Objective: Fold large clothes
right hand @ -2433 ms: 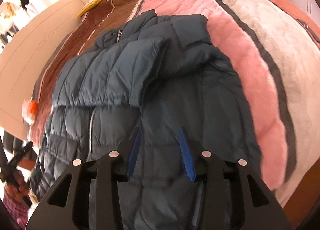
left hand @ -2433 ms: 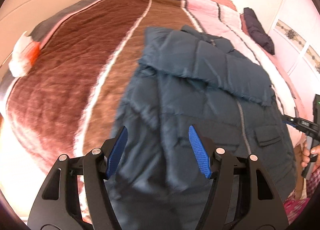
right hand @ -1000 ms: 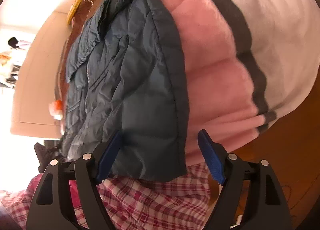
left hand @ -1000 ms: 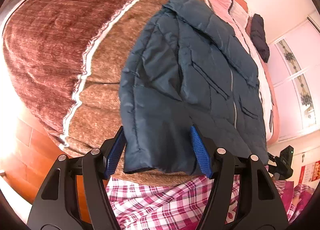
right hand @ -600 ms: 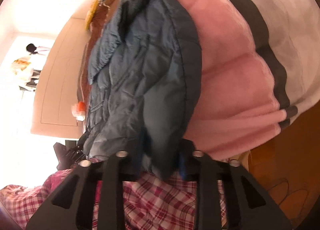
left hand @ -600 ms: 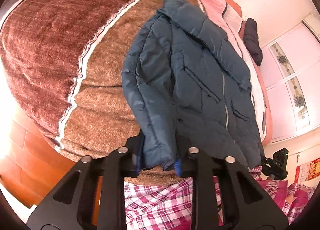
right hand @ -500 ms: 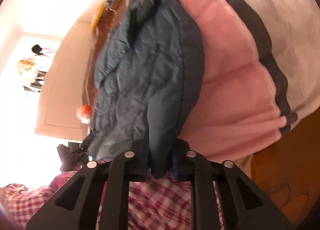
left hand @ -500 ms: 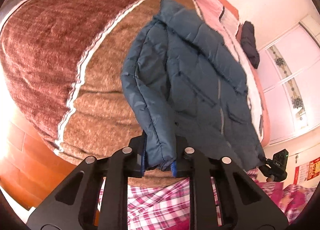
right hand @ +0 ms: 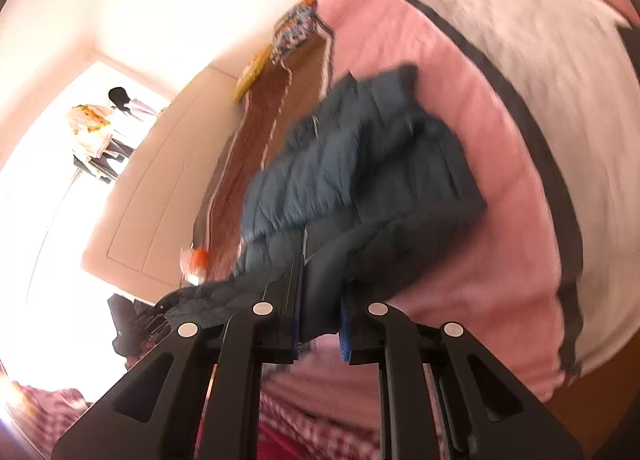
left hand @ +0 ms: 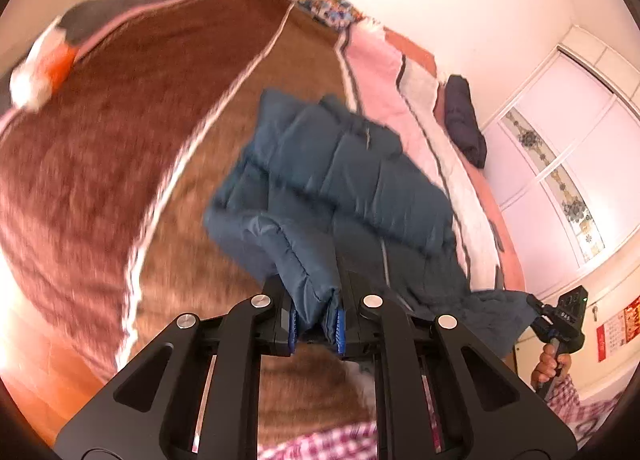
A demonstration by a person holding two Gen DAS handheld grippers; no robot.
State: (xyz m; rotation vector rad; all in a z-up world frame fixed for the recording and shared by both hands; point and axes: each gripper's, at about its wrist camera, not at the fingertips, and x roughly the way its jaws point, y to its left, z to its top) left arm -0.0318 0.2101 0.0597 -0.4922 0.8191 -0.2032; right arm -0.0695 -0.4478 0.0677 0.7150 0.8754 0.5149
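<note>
Dark blue quilted puffer jacket (left hand: 352, 187) lies lengthwise on the striped plush bed blanket (left hand: 120, 147), its hem corners raised. The left gripper (left hand: 316, 326) has just been closing and now pinches one padded hem corner between blue ribbed pads; the right gripper (right hand: 320, 326) likewise clamps the other. To fold well, I would carry both corners level toward the collar, keeping the slippery, springy shell taut so the puffy baffles stack squarely.

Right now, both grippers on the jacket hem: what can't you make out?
- Left wrist view: jacket hem underside, hidden by the left gripper; quilting motion-blurred.
- Right wrist view: hem between the pads, covered by the right gripper.
- Right wrist view: window area overexposed.
- Dark bundle: too small to identify.
</note>
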